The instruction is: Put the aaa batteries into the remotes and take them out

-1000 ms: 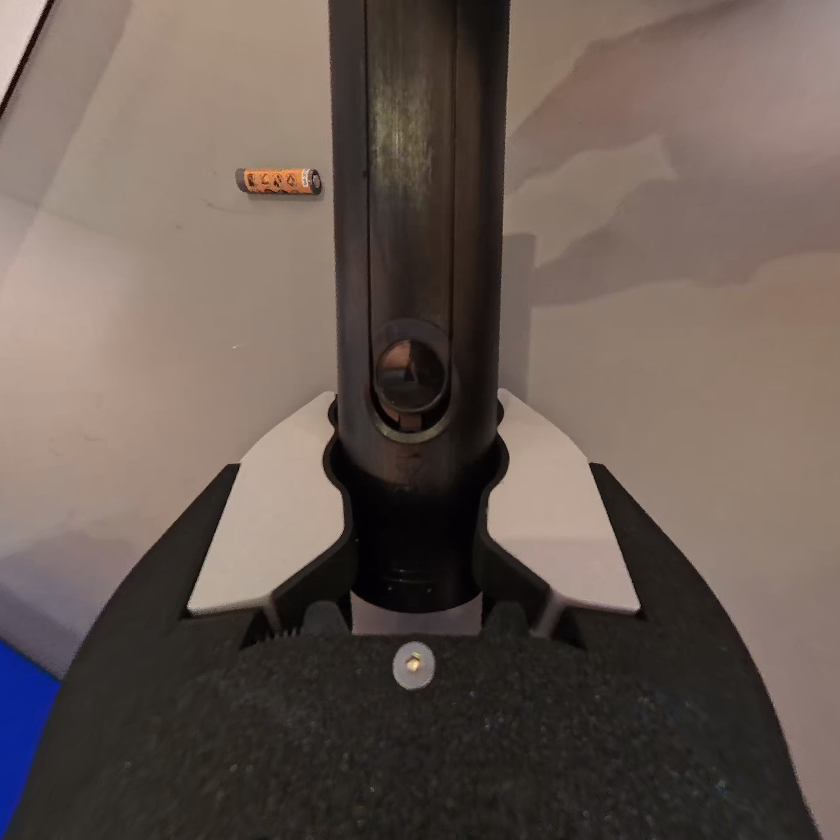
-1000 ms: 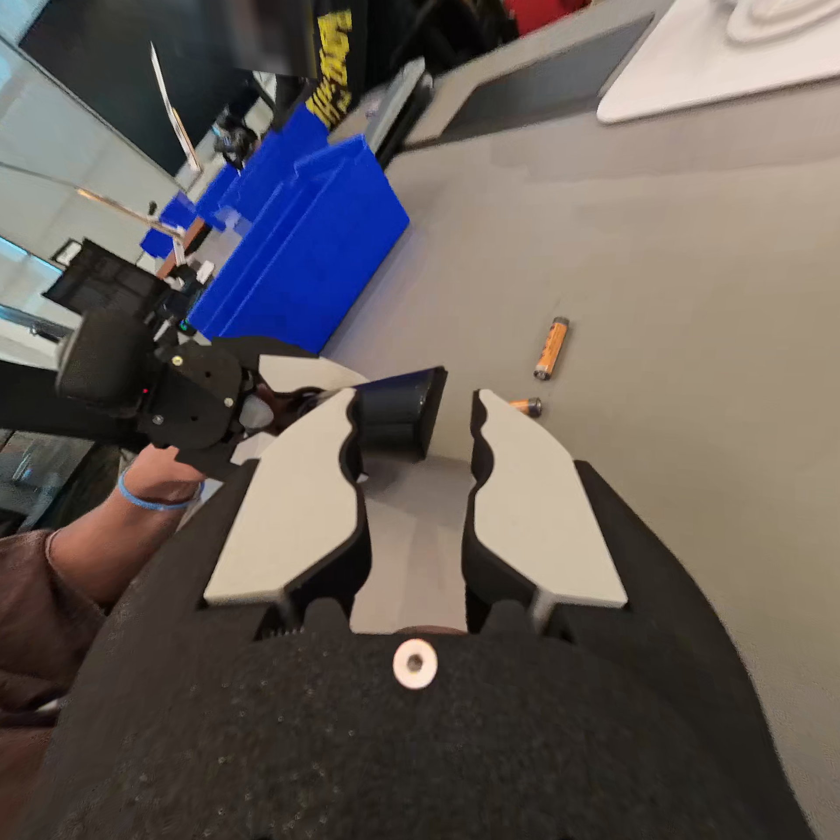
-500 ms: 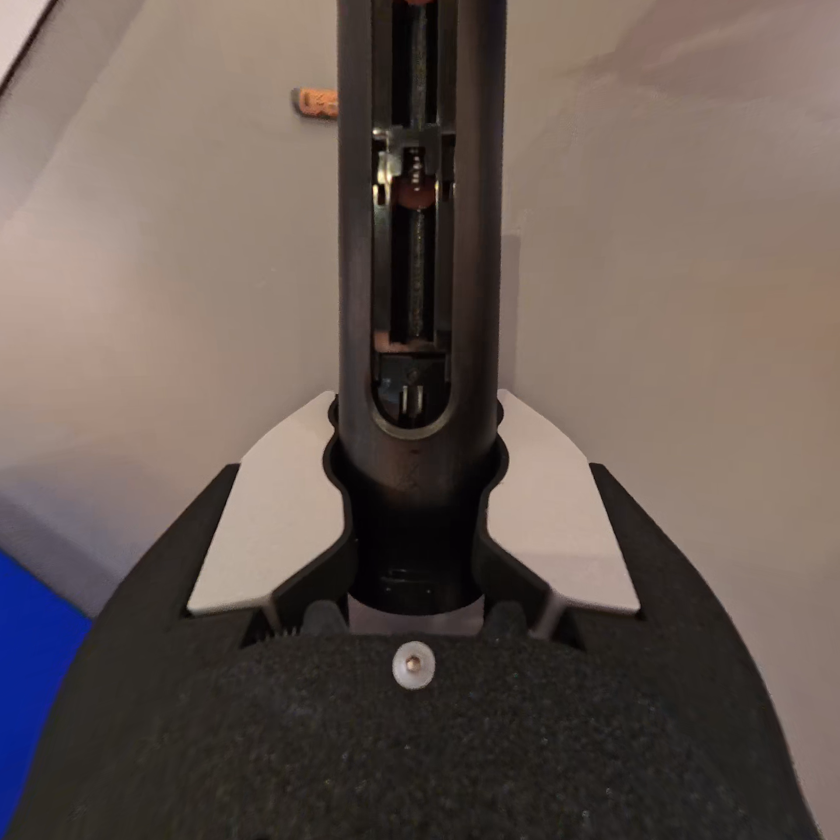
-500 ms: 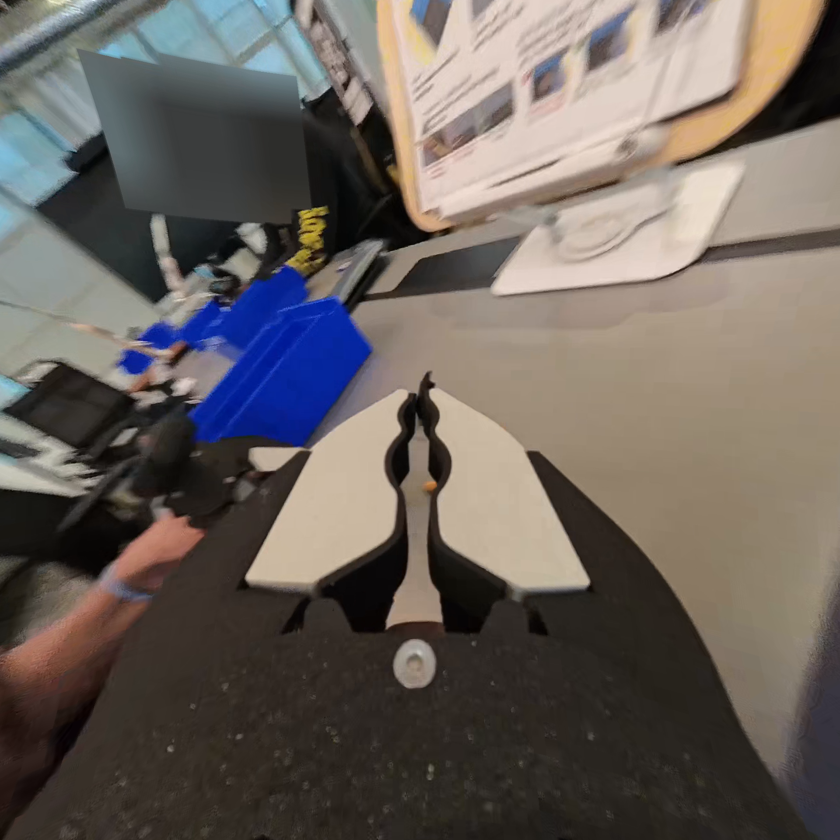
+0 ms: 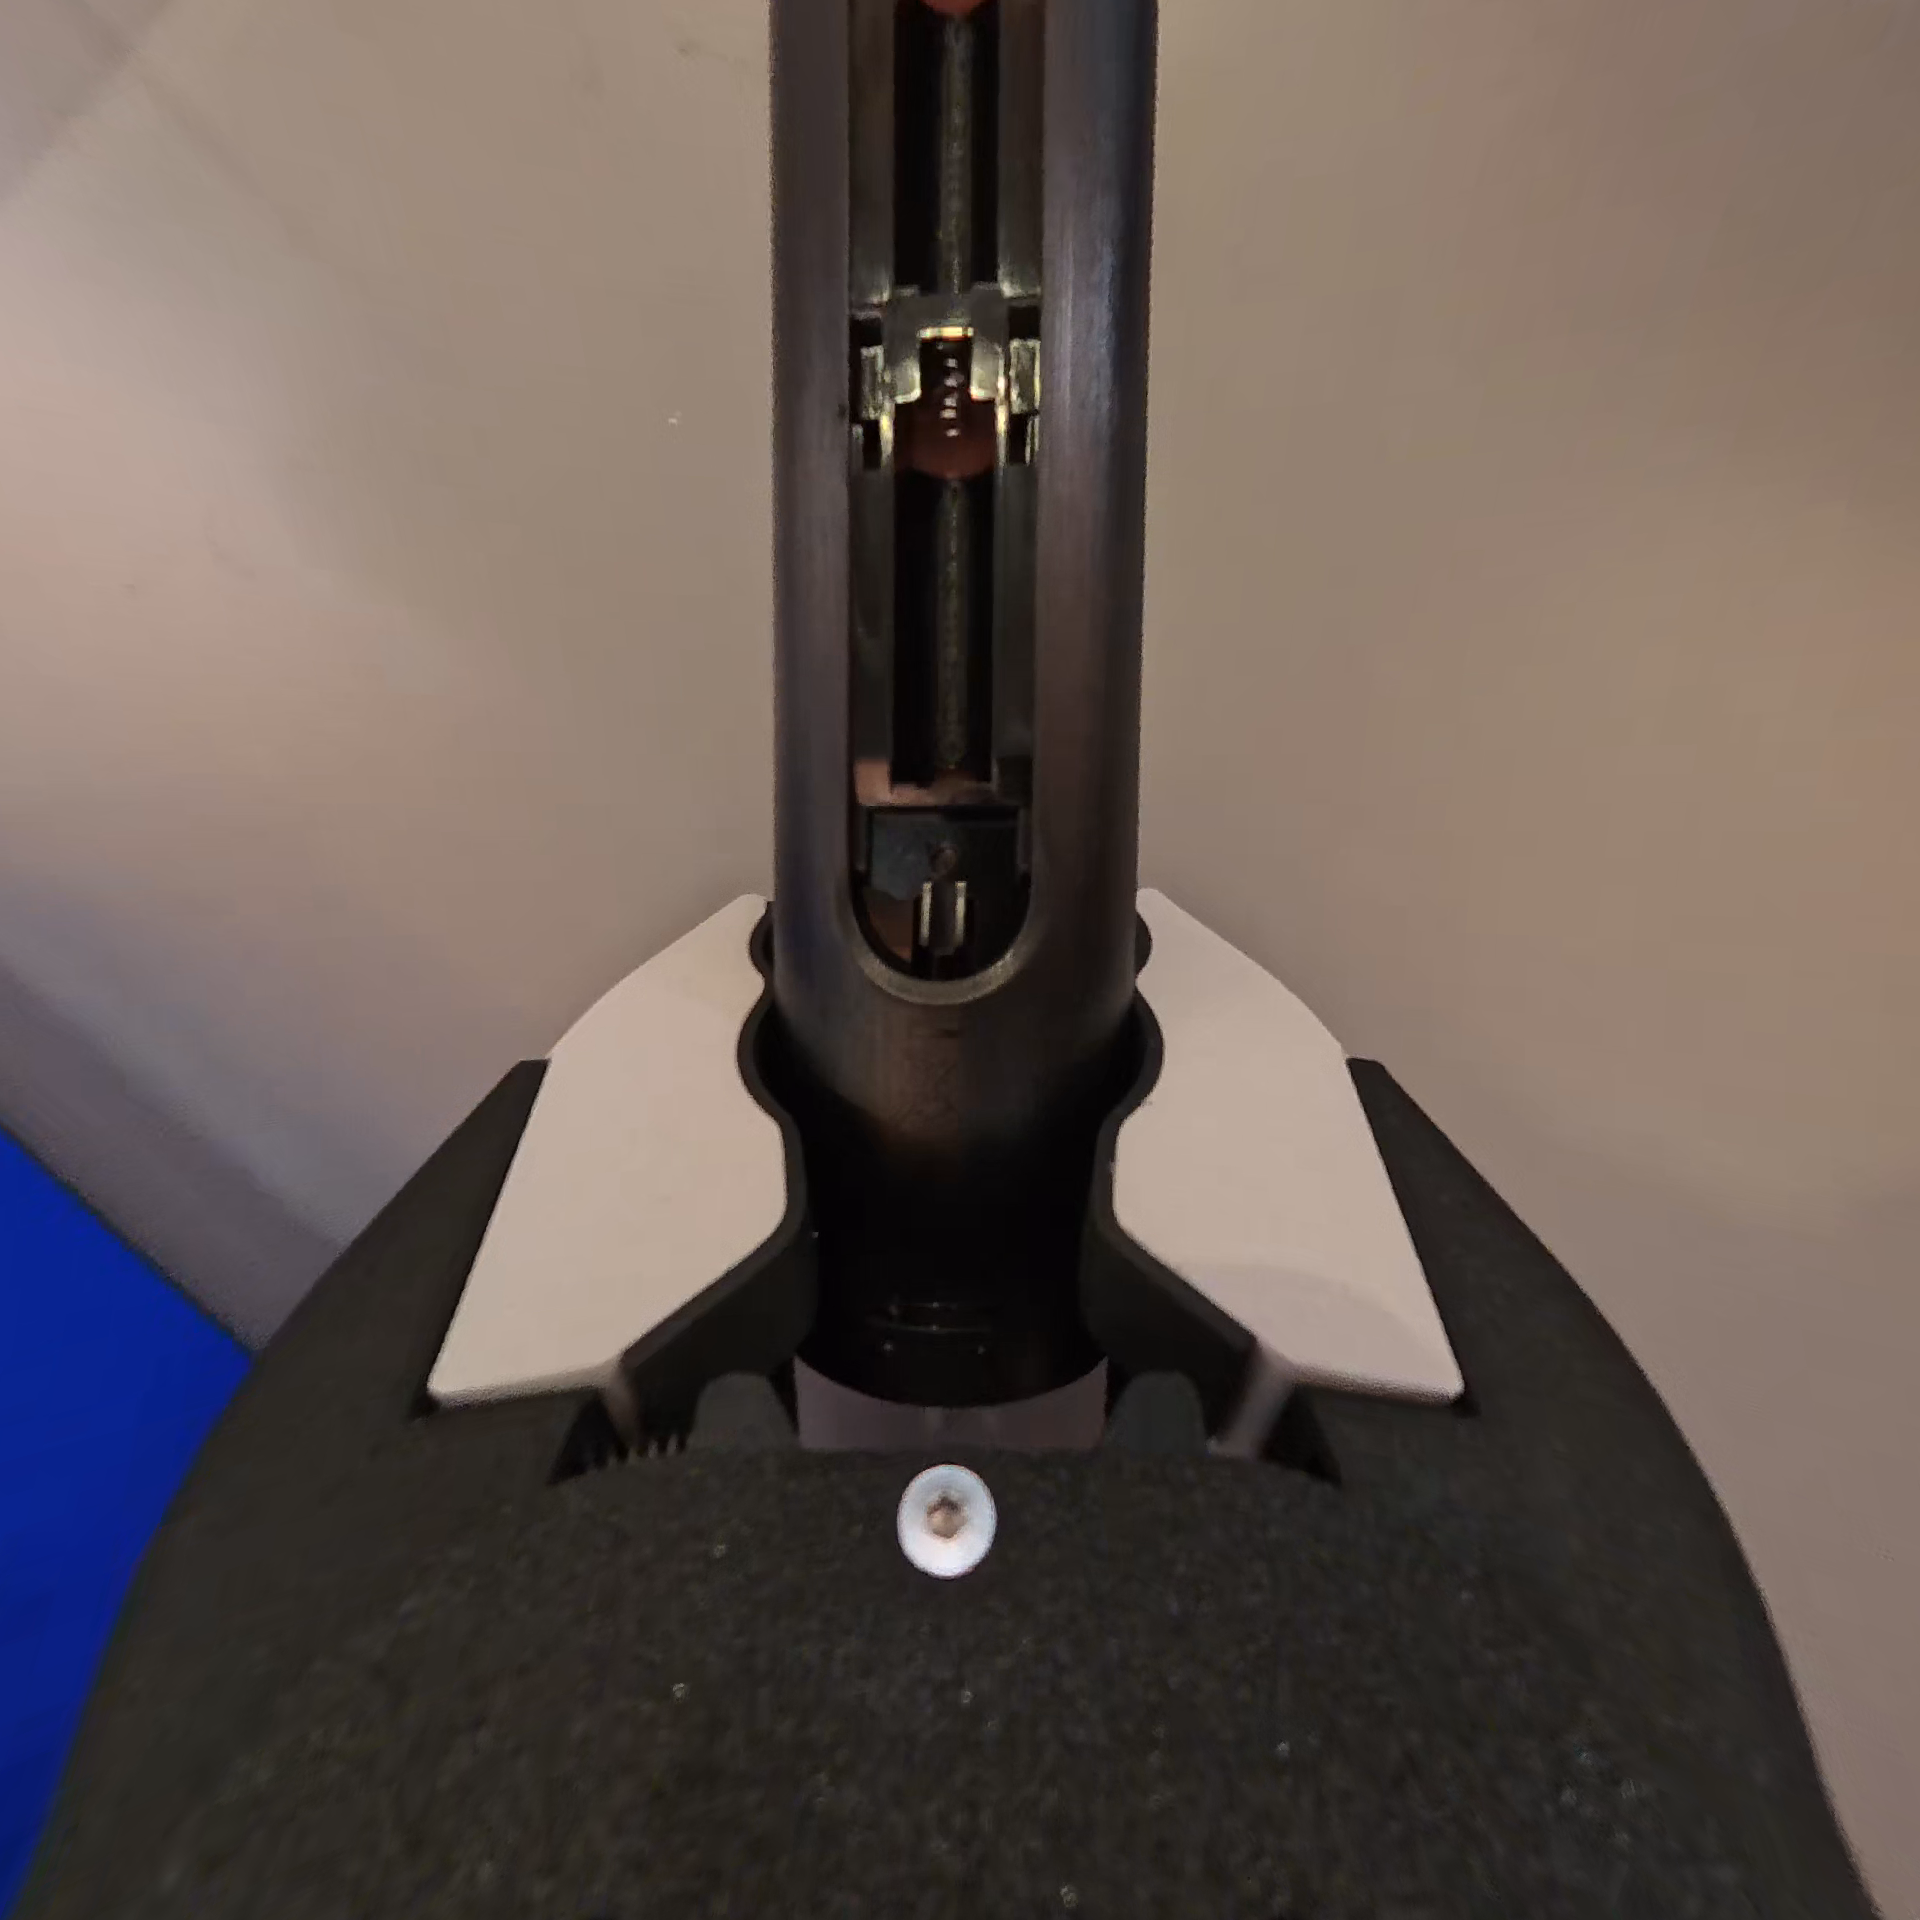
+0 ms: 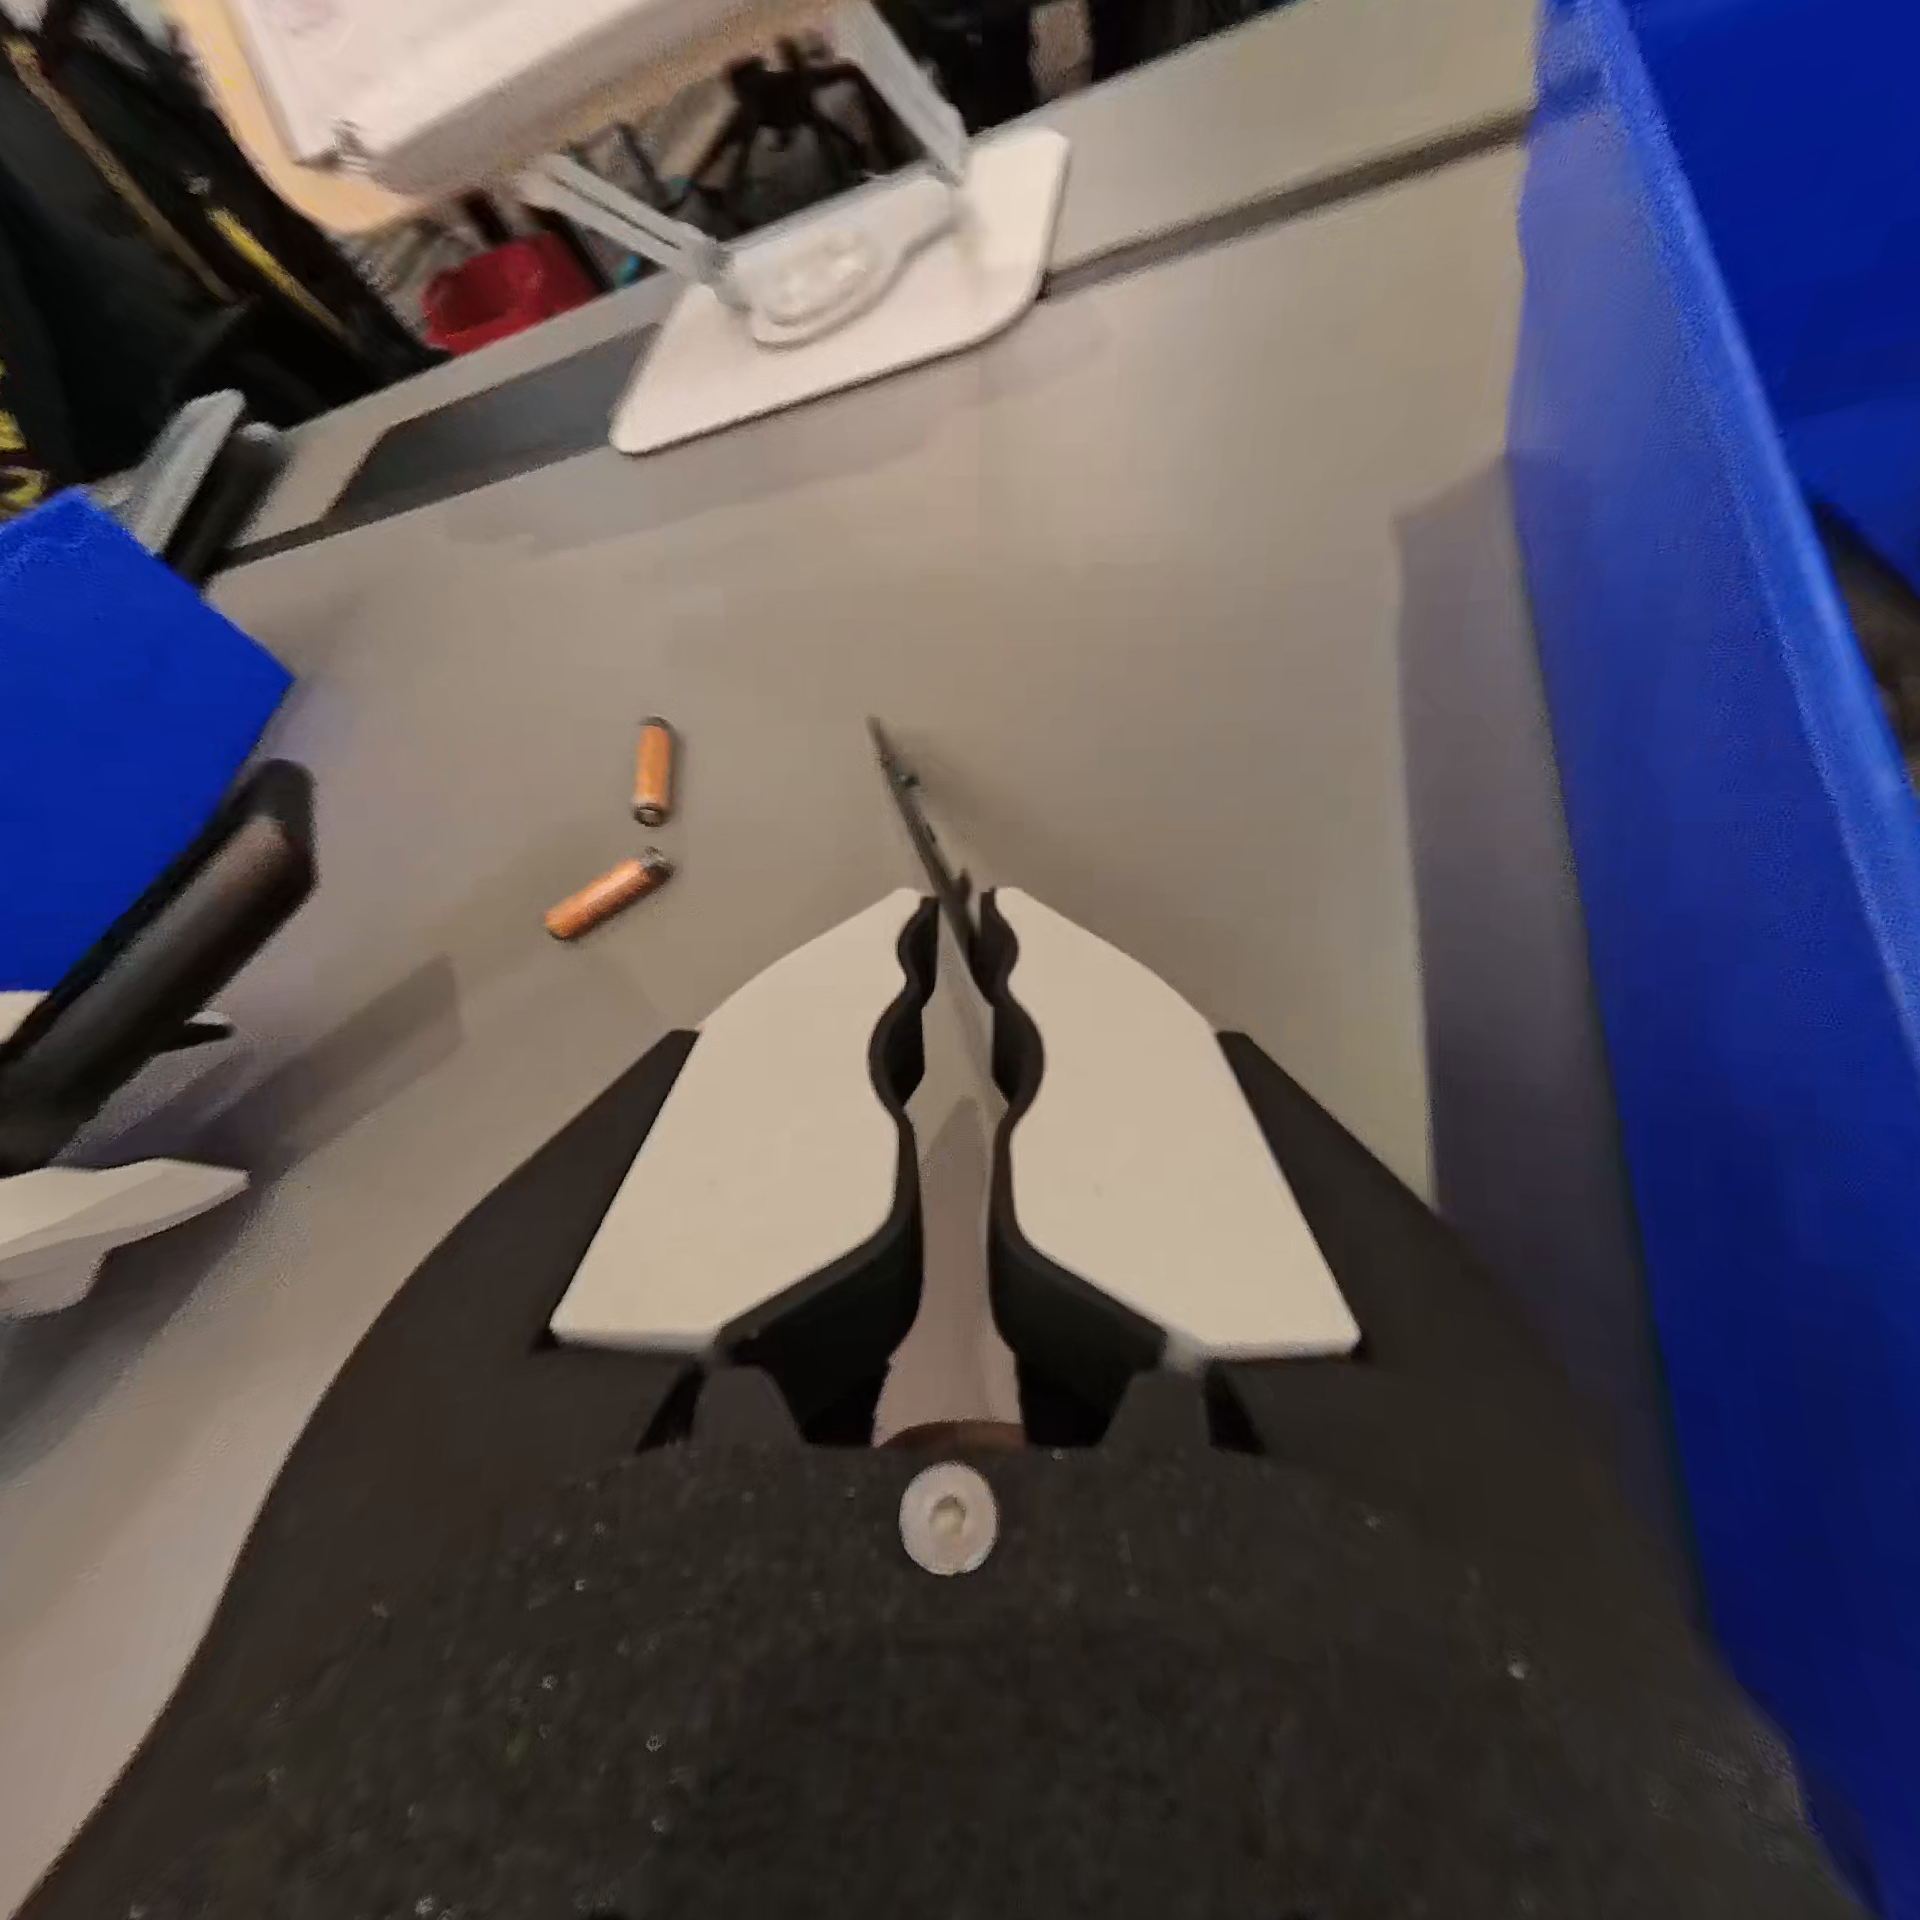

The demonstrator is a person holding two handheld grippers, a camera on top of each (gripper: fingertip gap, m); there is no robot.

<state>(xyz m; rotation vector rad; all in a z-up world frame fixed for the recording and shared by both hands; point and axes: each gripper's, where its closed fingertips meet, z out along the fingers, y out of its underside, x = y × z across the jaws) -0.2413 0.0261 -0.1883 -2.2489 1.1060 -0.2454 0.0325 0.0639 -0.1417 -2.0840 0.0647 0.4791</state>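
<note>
My left gripper (image 5: 956, 914) is shut on a long black remote (image 5: 961, 520) that points away from the camera. Its battery compartment (image 5: 951, 582) is uncovered, showing a spring and metal contacts with no battery in the visible slot. My right gripper (image 6: 951, 904) is shut on a thin dark battery cover (image 6: 914, 810), seen edge-on and sticking out past the fingertips above the grey table (image 6: 1143, 623). Two orange AAA batteries (image 6: 655, 769) (image 6: 606, 899) lie on the table left of the cover. The remote (image 6: 156, 956) and left gripper (image 6: 94, 1195) also show at the right wrist view's left edge.
A blue bin (image 6: 1714, 831) stands close on the right of the right gripper, another blue bin (image 6: 104, 707) at the left. A white stand base (image 6: 862, 312) sits at the table's far edge. A blue patch (image 5: 94, 1403) shows low left in the left wrist view. My right fingertips sit around 30 cm from my left ones.
The cover has come off the remote, so the compartment now shows open. My right gripper closed on the cover and swung away over the table. The loose battery left the left wrist view.
</note>
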